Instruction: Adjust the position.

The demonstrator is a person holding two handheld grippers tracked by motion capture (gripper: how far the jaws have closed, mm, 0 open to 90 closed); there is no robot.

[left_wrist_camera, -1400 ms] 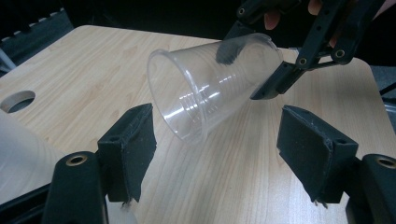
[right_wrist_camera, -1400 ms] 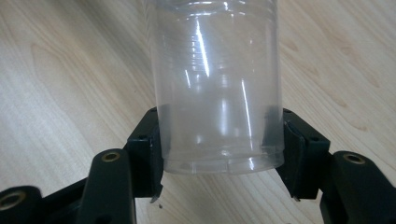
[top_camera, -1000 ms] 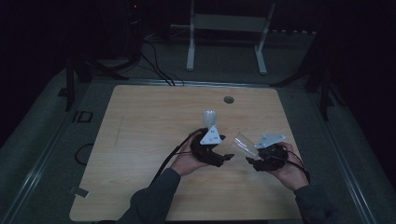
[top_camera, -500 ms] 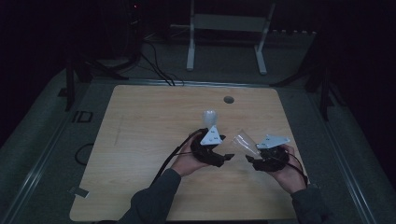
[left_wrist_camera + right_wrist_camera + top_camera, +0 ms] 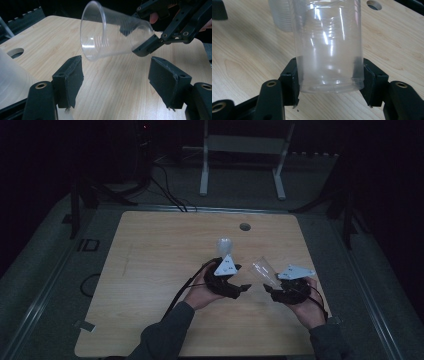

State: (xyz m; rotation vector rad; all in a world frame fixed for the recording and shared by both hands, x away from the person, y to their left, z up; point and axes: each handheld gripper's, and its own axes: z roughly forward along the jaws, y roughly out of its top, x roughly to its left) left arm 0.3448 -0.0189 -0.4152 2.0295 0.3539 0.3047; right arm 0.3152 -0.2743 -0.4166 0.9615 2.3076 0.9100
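A clear plastic cup (image 5: 262, 270) is held off the wooden table (image 5: 150, 260), lying on its side with its mouth toward the left. My right gripper (image 5: 273, 283) is shut on the cup's base. In the right gripper view the two pads press the cup (image 5: 329, 37) from both sides at the right gripper (image 5: 330, 75). My left gripper (image 5: 244, 289) stands open just left of it. In the left gripper view its jaws (image 5: 115, 72) are wide apart with nothing between them, and the cup (image 5: 112, 32) hangs a little beyond them.
A stack of translucent cups (image 5: 223, 245) stands upright on the table just behind the left hand, also seen as the stack (image 5: 280, 15) in the right gripper view. A round cable hole (image 5: 244, 226) lies farther back. Cables and a metal stand lie beyond the table.
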